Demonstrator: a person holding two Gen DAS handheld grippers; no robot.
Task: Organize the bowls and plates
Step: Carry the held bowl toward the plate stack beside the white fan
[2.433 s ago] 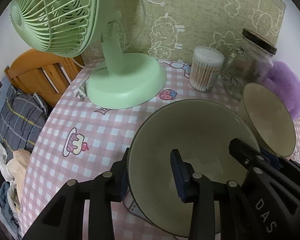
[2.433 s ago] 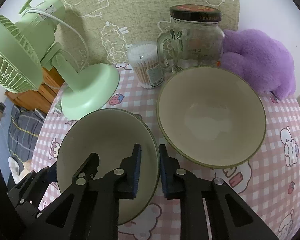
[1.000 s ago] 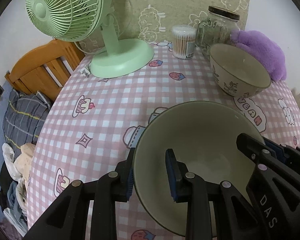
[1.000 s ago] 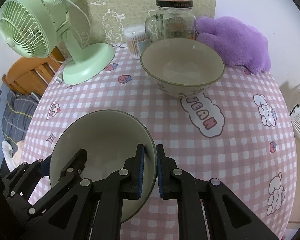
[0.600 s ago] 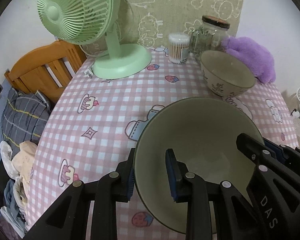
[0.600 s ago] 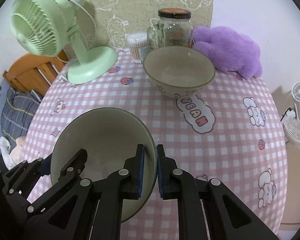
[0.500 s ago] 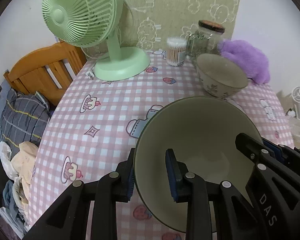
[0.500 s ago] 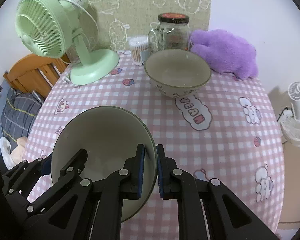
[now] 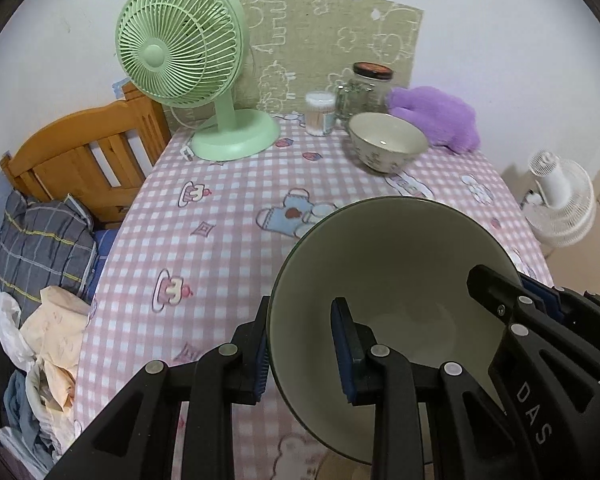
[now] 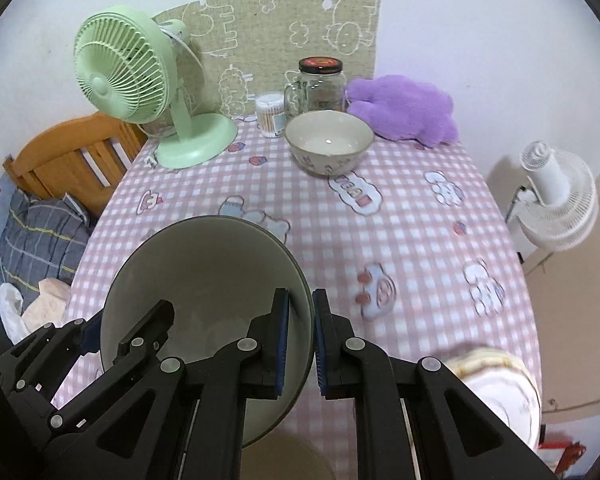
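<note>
Gripping one green-rimmed bowl point(image 9: 388, 264) above the checked table point(image 10: 412, 216): left gripper point(image 9: 302, 344) and right gripper point(image 10: 300, 332) each clamped on its rim | second bowl point(image 10: 329, 146) at 12 o'clock, well apart | one plate point(image 10: 500, 384) at 4 o'clock | two fans: green fan point(image 10: 128, 80), white fan point(image 10: 556, 200)

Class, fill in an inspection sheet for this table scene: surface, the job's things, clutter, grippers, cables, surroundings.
Surface: table under a pink checked cloth.
Job's things: held bowl off the table; second bowl standing at the far end; patterned dish at the near right edge, blurred.
Clutter: green fan, cotton swab tub, glass jar, purple plush.
Grippers: left gripper and right gripper both shut on the held bowl's rim, on opposite sides.
Cables: fan's white cord.
Surroundings: wooden bed frame, bedding, white floor fan.
</note>
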